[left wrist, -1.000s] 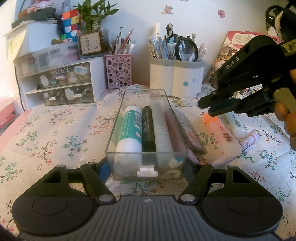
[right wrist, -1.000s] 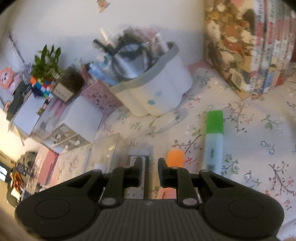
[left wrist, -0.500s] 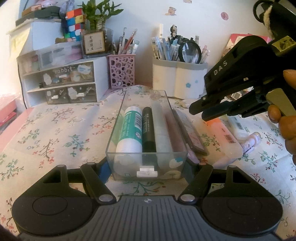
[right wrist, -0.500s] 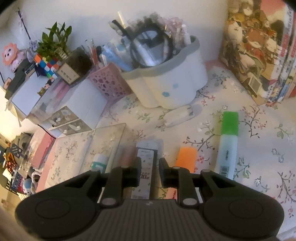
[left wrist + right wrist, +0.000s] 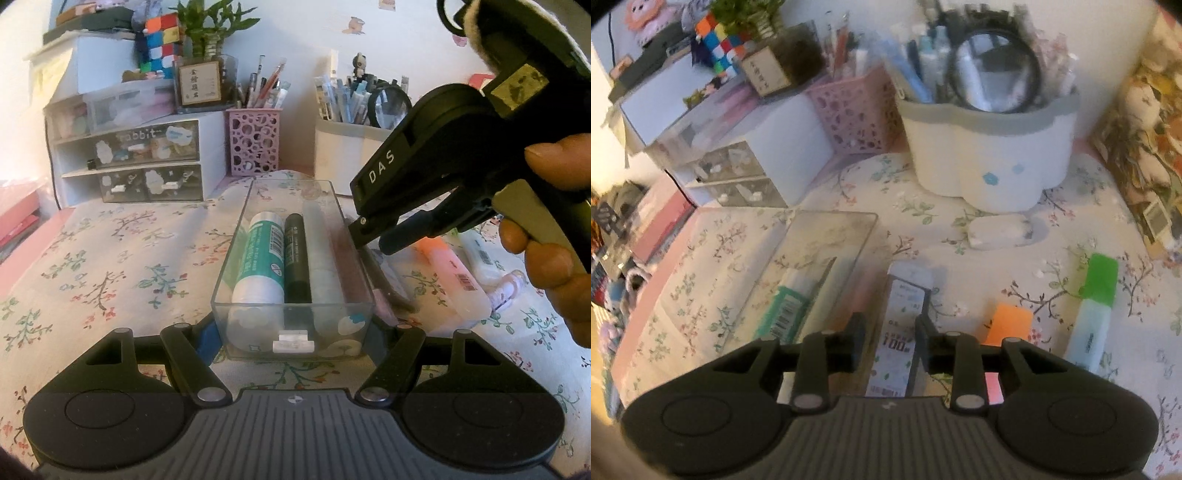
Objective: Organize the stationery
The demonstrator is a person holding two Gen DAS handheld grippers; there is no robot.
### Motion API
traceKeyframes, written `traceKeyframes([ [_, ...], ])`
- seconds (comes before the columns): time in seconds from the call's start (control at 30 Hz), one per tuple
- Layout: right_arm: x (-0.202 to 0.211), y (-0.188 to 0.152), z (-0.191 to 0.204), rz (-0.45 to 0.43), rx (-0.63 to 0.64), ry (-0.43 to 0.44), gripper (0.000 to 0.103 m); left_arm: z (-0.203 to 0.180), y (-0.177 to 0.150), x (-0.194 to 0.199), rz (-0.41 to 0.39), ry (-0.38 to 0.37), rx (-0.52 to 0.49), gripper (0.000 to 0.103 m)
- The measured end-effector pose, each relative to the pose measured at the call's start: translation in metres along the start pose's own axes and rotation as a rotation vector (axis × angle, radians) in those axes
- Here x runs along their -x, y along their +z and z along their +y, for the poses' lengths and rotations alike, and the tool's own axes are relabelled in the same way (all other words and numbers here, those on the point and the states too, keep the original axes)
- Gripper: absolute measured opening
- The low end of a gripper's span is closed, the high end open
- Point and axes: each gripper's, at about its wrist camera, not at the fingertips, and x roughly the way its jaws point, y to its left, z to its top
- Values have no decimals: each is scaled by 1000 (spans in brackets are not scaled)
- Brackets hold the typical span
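A clear plastic box (image 5: 291, 317) holds a teal glue stick (image 5: 260, 258), a dark marker (image 5: 296, 258) and a pale tube. My left gripper (image 5: 293, 332) is shut on the box's near end, one finger on each side. My right gripper (image 5: 890, 332) is open and hovers over a flat white lead-refill case (image 5: 899, 321) lying just right of the box (image 5: 827, 258). It also shows in the left wrist view (image 5: 373, 240), over the box's right wall. An orange highlighter (image 5: 1008, 323) and a green highlighter (image 5: 1095, 306) lie further right.
A white pen holder (image 5: 990, 151) with a magnifier, a pink perforated cup (image 5: 857, 114) and a small drawer unit (image 5: 144, 158) stand at the back. A white eraser (image 5: 997, 230) lies before the holder. Books (image 5: 1145, 147) stand at the right. A floral cloth covers the table.
My right gripper has moved left and down to the lead-refill case beside the box, and its fingers have opened wider. My left gripper and the box have stayed put.
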Motion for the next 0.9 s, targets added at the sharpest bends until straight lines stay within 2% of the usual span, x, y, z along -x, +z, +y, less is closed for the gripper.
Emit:
traceKeyframes([
  [0.1, -4, 2, 5, 6, 27, -30, 22, 0, 0, 0, 2, 10, 0, 72],
  [0.23, -4, 1, -1, 13, -8, -9, 20, 0, 1, -1, 2, 7, -2, 72],
  [0.4, 4, 2, -16, 4, -78, 40, 11, 0, 1, -1, 1, 2, -1, 72],
  [0.6, 3, 1, -23, 13, -105, 28, 1, 0, 1, -2, 2, 0, -8, 72],
  [0.9, 12, 5, -22, -4, -110, 6, 0, -2, 1, -3, 5, 7, -23, 72],
])
